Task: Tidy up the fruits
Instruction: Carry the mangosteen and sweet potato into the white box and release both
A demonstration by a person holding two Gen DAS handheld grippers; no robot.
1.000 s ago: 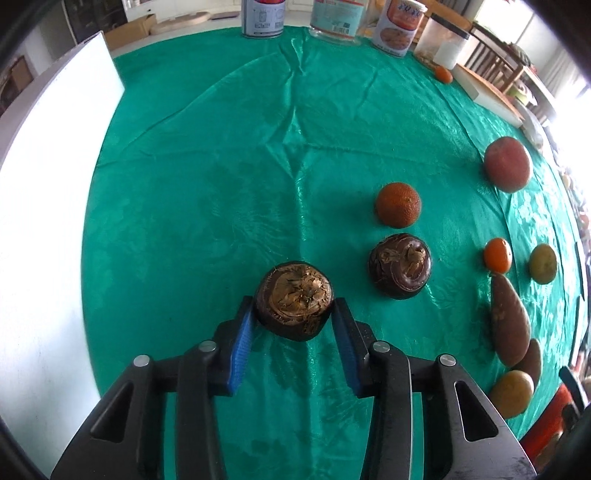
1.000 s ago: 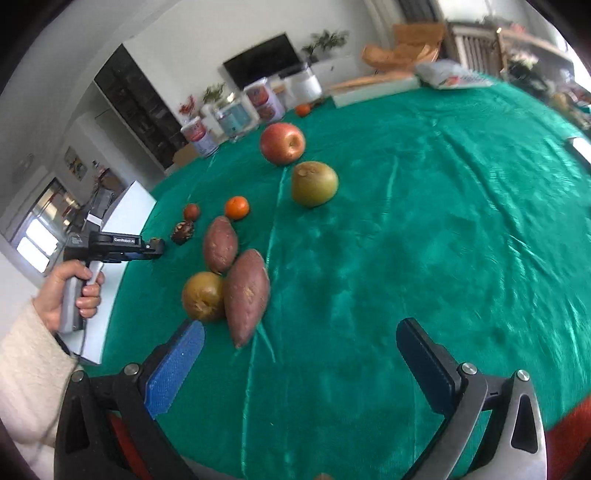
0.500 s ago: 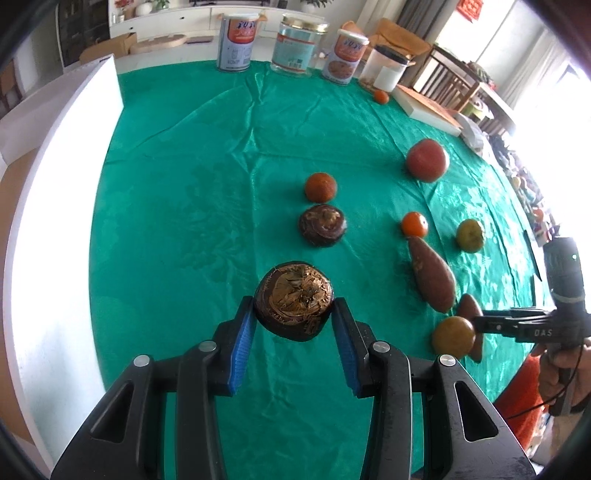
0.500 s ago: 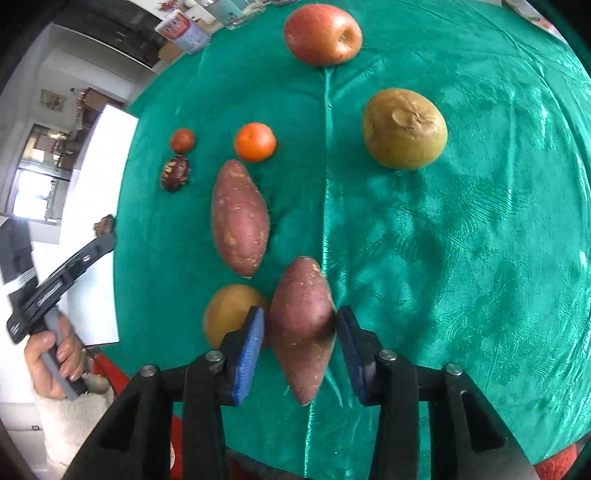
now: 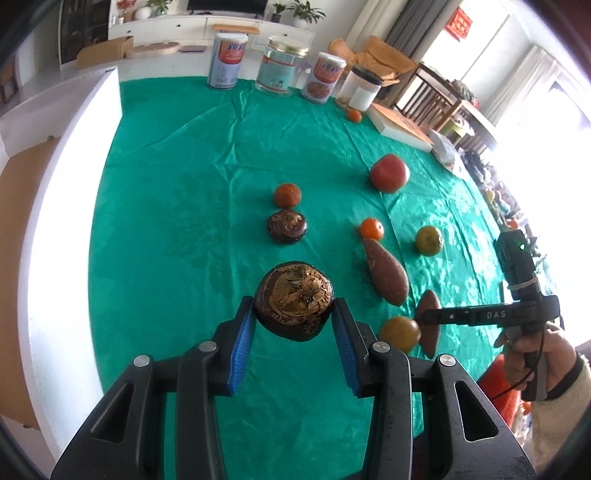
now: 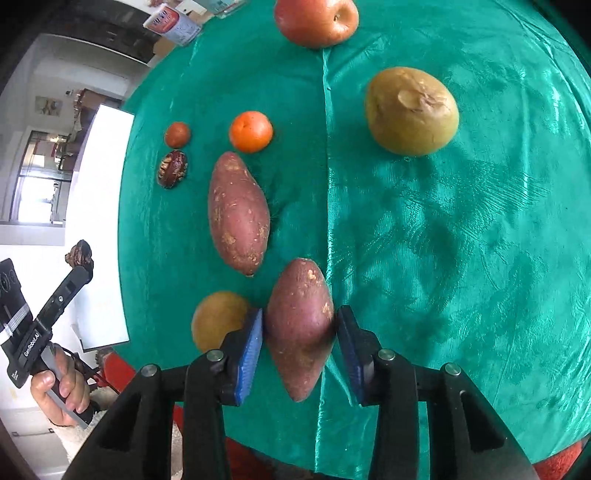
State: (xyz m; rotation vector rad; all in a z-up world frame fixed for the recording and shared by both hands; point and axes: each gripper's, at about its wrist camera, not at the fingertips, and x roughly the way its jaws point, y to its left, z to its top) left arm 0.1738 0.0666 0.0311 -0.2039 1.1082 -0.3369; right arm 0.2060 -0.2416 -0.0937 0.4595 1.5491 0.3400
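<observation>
I see the green tablecloth (image 5: 177,206) spread across the whole table, with a white board (image 5: 66,206) along its left edge and a row of jars and tins (image 5: 282,62) at the far end. On the cloth, from my right wrist camera, the biggest fruit are a red apple (image 6: 316,20) at the top and a yellow-green pear (image 6: 412,110) well to its right and nearer. Below them lies a sweet potato (image 6: 238,212) lengthwise on the cloth, and my right gripper (image 6: 299,334) is clamped on a second sweet potato (image 6: 299,325), both blue pads pressed to its flanks; I cannot tell if it is clear of the cloth. Touching the left pad's outer side sits a smaller brown pear (image 6: 218,317). My left gripper (image 5: 293,325) is closed on a dark wrinkled fruit (image 5: 293,299), held up above the cloth, the pads tight on either side. A second dark wrinkled fruit (image 5: 287,227) rests on the cloth further out, with a small orange (image 5: 288,194) just beyond it. Another orange (image 5: 371,228) sits at the far tip of the loose sweet potato, and a third small orange (image 5: 354,115) lies far off near the jars.
</observation>
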